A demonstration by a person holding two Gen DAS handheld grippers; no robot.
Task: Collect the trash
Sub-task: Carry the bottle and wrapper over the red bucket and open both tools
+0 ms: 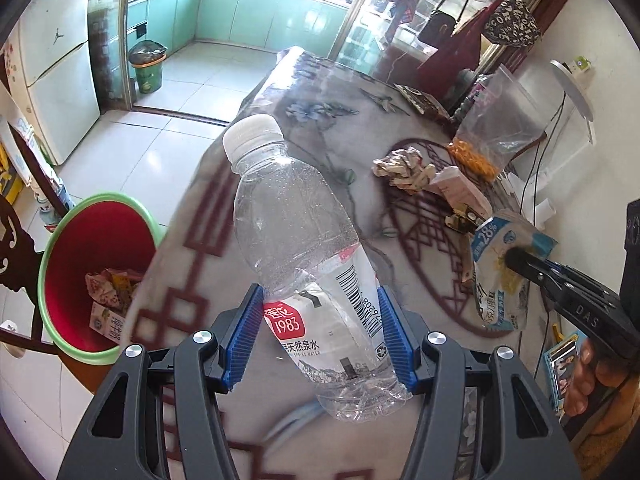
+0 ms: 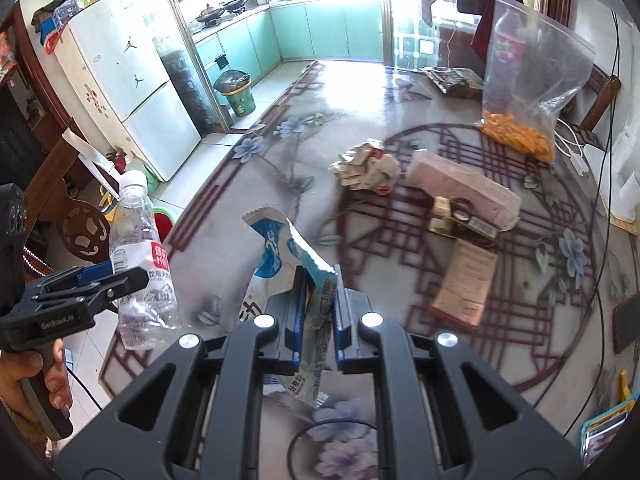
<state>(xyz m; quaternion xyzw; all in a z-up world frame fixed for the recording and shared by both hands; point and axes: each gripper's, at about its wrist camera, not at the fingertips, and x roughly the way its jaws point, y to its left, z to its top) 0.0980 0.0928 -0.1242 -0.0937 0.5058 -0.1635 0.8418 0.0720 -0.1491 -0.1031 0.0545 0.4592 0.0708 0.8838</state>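
Left gripper (image 1: 320,336) clamps an empty bottle (image 1: 304,240), lifted above the table (image 1: 320,92) edge. Bin (image 1: 80,248) stands on the floor at left, apparently holding cartons. Right gripper (image 2: 316,320) pinches a wrapper (image 2: 288,256) off the table. Crumpled paper (image 2: 366,164) lies farther on, near a pink box (image 2: 464,188).

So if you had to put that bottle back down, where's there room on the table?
Bare cloth lies between the crumpled paper and the table edge nearest the red bin. It is crowded by the pink box, brown packet and snack bag.
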